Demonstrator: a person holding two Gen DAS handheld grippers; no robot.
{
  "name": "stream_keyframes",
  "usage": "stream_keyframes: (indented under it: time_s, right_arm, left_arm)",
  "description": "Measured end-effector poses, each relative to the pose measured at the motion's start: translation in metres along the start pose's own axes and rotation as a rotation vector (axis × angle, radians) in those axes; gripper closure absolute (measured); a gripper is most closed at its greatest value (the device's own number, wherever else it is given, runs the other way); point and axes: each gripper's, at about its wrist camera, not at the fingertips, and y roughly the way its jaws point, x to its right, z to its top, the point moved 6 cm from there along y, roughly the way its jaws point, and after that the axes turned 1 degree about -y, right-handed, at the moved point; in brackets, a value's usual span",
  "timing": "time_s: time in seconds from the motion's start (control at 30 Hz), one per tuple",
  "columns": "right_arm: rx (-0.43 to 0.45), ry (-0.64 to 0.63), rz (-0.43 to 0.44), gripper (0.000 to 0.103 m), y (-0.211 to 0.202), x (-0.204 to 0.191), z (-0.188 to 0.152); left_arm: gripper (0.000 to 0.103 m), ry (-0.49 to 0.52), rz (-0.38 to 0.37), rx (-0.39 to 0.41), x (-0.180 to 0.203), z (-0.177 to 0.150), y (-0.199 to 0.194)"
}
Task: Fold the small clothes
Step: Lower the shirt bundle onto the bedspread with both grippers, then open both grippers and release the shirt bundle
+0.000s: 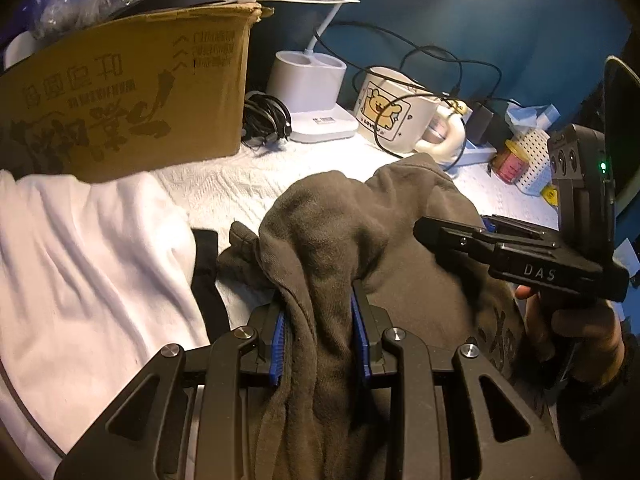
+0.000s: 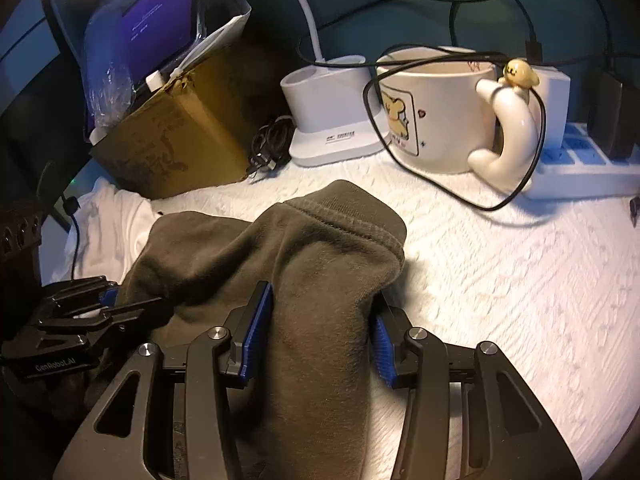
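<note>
A white textured cloth (image 2: 500,280) covers the desk; a mug (image 2: 436,116) stands beyond the grippers; the left gripper (image 1: 318,332) pinches a bunched grey garment (image 1: 332,240); the right gripper (image 2: 322,332) stands spread, cloth between its pads.

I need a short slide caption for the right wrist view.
Right gripper fingers straddle a dark grey garment on white cloth, cartoon mug behind.

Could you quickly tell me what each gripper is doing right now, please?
Left gripper: closed on a bunch of the dark grey garment.
Right gripper: jaws apart, garment between them; whether the pads grip cannot be told.
</note>
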Motion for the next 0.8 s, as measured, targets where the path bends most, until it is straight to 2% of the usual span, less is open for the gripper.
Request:
stream_keyframes:
  time_s: [0.1,0.2,0.3,0.4,0.6,0.8]
  right_arm:
    - [-0.007,0.016,-0.024,0.054,0.004,0.005,0.001]
    - [-0.008,0.023,-0.026,0.052,0.004,0.007,0.0]
    - [-0.002,0.017,-0.047,0.051,0.003,0.006,0.0]
    - [0.014,0.019,-0.082,0.04,-0.003,0.008,-0.002]
    - [0.038,0.02,-0.124,0.039,-0.02,0.012,-0.008]
    - [0.009,0.014,-0.147,0.039,-0.031,0.002,-0.027]
  left_arm:
    - [0.074,0.005,0.005,0.006,0.0,0.006,0.004]
    - [0.067,-0.01,0.017,0.01,-0.007,0.008,0.01]
    - [0.065,-0.03,0.006,-0.001,-0.011,0.007,0.012]
    - [0.065,-0.028,0.018,-0.005,-0.011,0.006,0.009]
    - [0.057,-0.048,0.059,0.008,-0.014,0.003,-0.003]
    - [0.057,-0.043,0.073,0.018,-0.012,-0.006,-0.016]
